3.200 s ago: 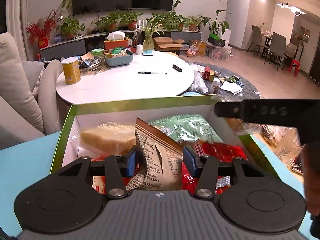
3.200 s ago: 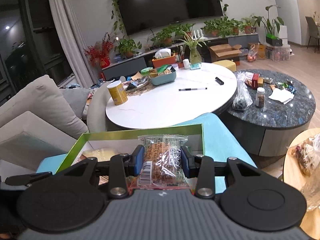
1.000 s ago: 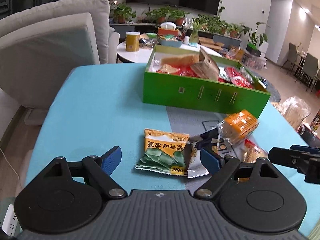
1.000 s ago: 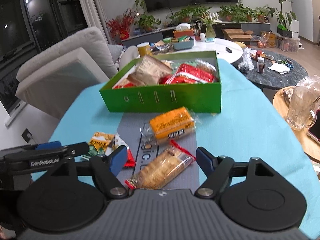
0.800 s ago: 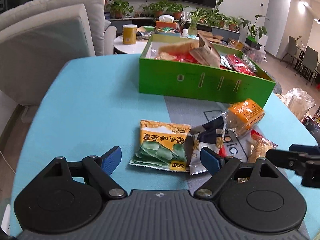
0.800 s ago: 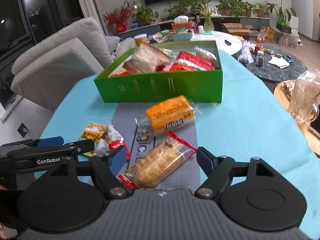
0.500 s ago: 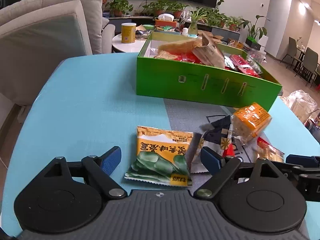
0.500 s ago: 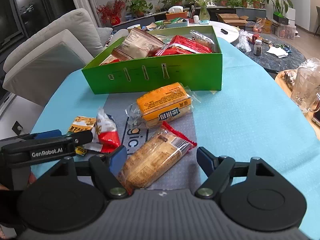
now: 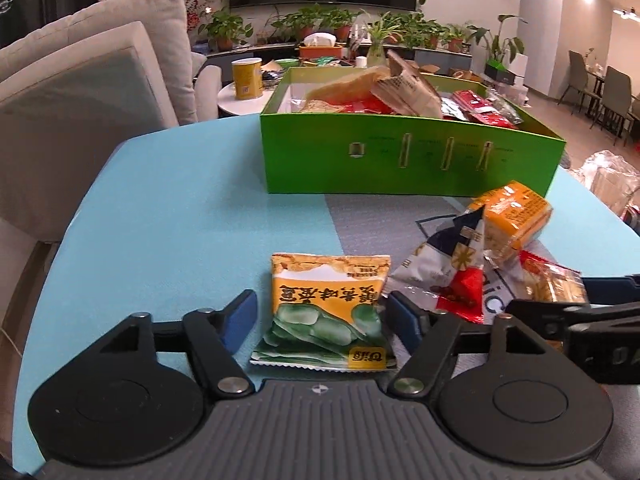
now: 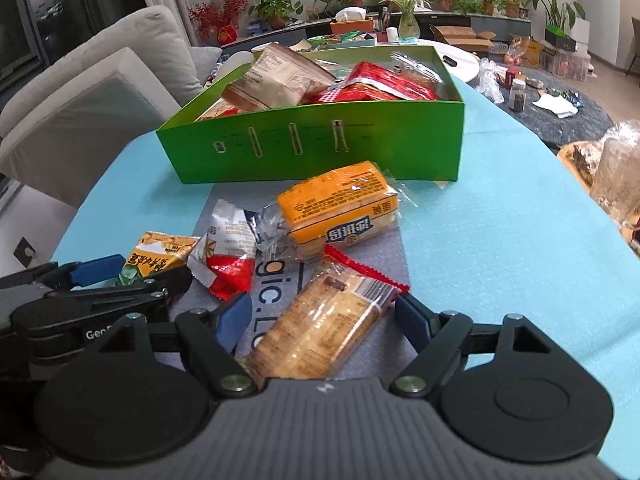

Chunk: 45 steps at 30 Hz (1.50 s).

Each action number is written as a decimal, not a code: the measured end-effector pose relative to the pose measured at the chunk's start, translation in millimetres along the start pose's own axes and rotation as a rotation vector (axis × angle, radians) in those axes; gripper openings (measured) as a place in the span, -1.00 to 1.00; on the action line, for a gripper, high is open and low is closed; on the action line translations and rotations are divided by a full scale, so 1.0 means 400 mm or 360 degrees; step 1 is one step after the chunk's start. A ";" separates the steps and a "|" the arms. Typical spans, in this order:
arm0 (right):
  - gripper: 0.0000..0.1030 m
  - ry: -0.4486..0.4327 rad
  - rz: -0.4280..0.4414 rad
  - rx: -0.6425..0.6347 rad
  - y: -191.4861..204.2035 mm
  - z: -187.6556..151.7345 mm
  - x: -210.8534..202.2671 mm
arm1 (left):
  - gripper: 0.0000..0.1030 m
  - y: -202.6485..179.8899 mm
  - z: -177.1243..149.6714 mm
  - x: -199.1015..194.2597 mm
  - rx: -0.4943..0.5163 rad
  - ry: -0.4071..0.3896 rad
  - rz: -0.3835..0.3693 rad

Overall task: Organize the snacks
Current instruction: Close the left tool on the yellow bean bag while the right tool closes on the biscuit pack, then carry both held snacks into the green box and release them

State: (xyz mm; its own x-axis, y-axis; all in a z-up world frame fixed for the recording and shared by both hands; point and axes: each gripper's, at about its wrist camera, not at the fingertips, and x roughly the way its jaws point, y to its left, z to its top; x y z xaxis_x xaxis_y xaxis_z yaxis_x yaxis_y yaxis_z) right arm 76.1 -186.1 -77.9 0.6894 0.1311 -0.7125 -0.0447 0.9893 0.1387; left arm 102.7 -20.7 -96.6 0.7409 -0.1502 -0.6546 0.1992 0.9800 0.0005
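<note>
Down at the near edge, the left gripper (image 9: 322,314) is lowered over the green-bean snack packet (image 9: 326,312), its jaws closing in from both sides; the right pad already seems to touch the packet's edge while a sliver of blue tabletop (image 9: 168,232) is left showing at the left pad. The right gripper (image 10: 324,316) is set astride the clear cracker pack (image 10: 320,326) with the red end seal, jaws opening wide, neither pad pressed on the wrapper. At two o'clock from the bean packet a small white, navy and red pouch (image 9: 448,276) is crowded right up against it, and just past that, the orange-wrapped cake (image 9: 512,216) is leaned across the pouch's far edge; all of this sits on a grey mat (image 9: 380,220). Farther out at twelve o'clock the green box (image 9: 408,156) is seen, heaped with red and brown bags. Beyond it a yellow tin (image 9: 246,78) stands on a white round table, with grey cushions at ten o'clock. Compared with three seconds back, when a packet was held by each gripper over the box, both have since been brought down to the loose snacks on the mat.
</note>
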 end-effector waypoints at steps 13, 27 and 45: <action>0.29 -0.0051 0.0048 -0.0154 0.025 -0.020 -0.038 | -0.02 0.001 -0.007 -0.031 -0.0054 0.0024 -0.0074; 0.45 -0.0062 -0.0031 -0.0109 0.016 -0.028 -0.064 | -0.03 -0.019 -0.016 -0.067 -0.0036 0.0014 -0.0058; 0.37 -0.0138 0.0059 -0.0108 0.007 -0.018 -0.101 | -0.03 -0.018 0.007 -0.117 -0.0059 -0.0072 -0.0061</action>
State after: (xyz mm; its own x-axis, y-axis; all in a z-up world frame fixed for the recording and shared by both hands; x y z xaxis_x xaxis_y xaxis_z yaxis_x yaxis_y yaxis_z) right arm 42.9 -188.1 -53.7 0.7460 0.1647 -0.6453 -0.1181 0.9863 0.1152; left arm 68.3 -21.3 -64.1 0.7618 -0.1926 -0.6185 0.2047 0.9774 -0.0522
